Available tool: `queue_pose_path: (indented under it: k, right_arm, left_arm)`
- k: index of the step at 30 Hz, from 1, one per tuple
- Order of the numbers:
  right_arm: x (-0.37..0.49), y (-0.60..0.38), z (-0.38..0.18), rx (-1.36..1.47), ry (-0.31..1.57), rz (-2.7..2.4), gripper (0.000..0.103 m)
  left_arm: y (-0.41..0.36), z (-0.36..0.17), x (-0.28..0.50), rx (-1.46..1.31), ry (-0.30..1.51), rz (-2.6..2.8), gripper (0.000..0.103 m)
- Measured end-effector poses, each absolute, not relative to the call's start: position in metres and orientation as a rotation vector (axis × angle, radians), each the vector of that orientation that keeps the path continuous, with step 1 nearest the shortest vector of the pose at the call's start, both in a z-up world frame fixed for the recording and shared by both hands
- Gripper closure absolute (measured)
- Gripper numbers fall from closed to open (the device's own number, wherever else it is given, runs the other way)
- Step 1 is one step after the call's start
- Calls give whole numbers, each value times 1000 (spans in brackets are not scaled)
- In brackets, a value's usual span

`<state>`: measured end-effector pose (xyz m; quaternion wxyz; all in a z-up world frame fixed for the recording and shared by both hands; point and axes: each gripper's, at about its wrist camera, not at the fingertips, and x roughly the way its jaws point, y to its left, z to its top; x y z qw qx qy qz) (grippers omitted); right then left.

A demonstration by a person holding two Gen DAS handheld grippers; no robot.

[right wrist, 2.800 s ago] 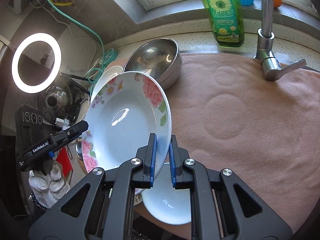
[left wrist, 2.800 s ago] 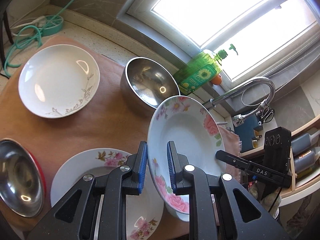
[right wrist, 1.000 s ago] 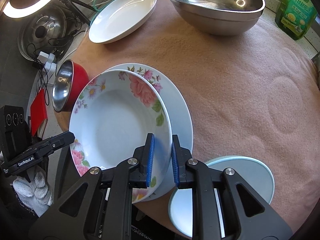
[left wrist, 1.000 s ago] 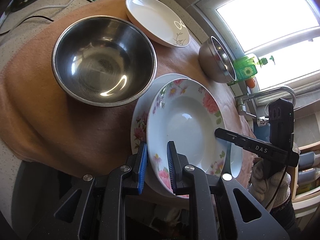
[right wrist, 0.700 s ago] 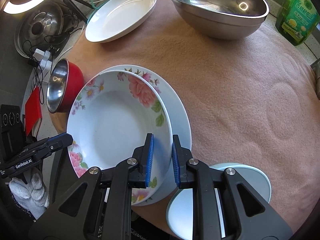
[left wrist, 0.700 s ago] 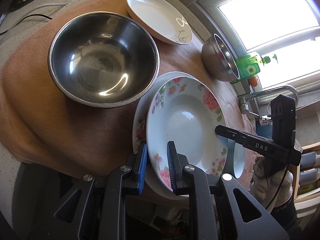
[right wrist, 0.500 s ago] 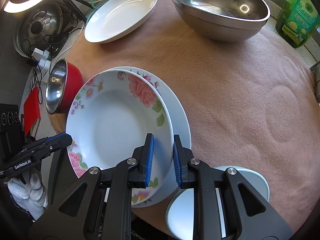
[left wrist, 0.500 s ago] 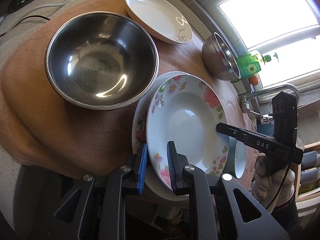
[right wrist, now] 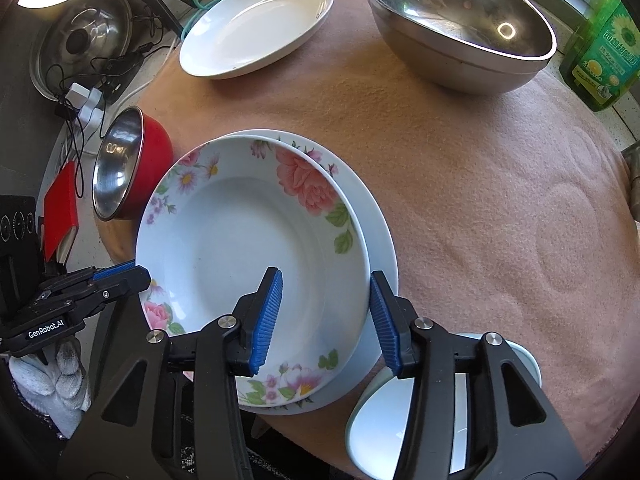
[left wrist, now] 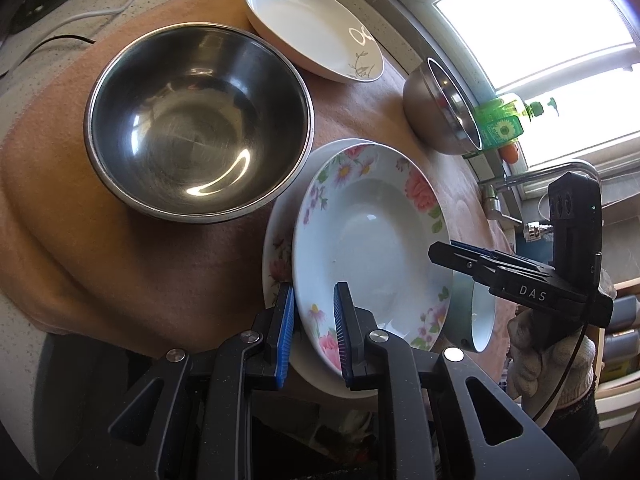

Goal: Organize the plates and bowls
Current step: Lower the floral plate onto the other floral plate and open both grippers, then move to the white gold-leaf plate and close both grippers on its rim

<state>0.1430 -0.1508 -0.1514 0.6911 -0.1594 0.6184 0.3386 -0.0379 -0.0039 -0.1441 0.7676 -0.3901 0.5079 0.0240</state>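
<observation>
Floral soup plate (right wrist: 240, 248) sits on the wider floral plate (right wrist: 380, 240); my left gripper (left wrist: 314, 320) clamps its rim, my right gripper (right wrist: 326, 312) has just been opening, pads clear

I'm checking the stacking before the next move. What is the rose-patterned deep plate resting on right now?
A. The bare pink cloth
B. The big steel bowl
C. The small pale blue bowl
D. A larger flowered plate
D: the rose-patterned deep plate sits on a larger flowered plate, whose rim shows around its far edge, apart from the steel bowl and the pale blue bowl.
</observation>
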Motion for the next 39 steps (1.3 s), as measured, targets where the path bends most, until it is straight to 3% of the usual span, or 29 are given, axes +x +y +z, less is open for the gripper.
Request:
queue_pose_path:
  k: [15,18,23,25,29,34,39]
  right_arm:
    - [146,-152,-144,-324,1366,742,52]
    - [146,-154,-141,-296,1363,745,45]
    - [146,-155,-132,-259,1337,740,34]
    - [145,-154,-127,-247,1326,736,32]
    - [144,-152,-118,-227,1300,732,29]
    - [140,-147,-107,-198,1271,718,23]
    - [139,-141,-98,-158,1257,705,21]
  left_arm:
    - [-10,-145,-36,-809,1137,22,86]
    - [-10,-144,-36,-803,1147,14,85]
    - [-10,-137,-38,-771,1148,-2,78]
    - [-9,-134,-39,-763,1143,-14,66]
    - [-8,-124,-40,-730,1138,-32,64]
    - [-2,-112,-40,-678,1142,-40,40]
    - [12,-99,-41,-627,1125,-21,40]
